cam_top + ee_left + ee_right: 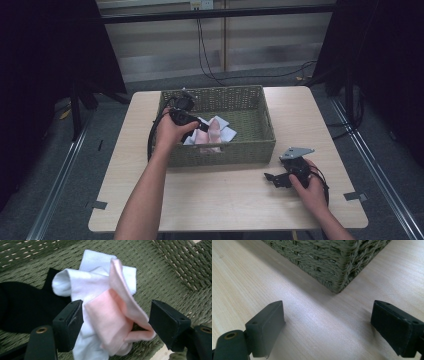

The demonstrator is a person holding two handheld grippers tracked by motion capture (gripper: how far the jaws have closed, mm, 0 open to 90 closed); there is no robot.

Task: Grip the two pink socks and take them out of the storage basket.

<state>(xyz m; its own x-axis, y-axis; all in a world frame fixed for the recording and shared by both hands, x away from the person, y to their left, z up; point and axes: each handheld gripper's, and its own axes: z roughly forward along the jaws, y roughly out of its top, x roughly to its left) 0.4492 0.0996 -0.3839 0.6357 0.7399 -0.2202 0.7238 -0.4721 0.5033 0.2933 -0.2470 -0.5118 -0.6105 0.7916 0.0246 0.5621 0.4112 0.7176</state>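
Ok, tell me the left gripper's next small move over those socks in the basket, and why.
Probably close the left gripper on the pink sock. Its jaws stand open on either side of that sock, which lies bunched on the white socks inside the green woven basket, and the pads do not press on it yet. The right gripper rests open over the wooden table.

Bare-armed person; each black claw point(274, 178) trails a black cable, brass-ringed screw holes.

Light wooden table point(225, 195); black cables point(210, 55) on grey floor behind.
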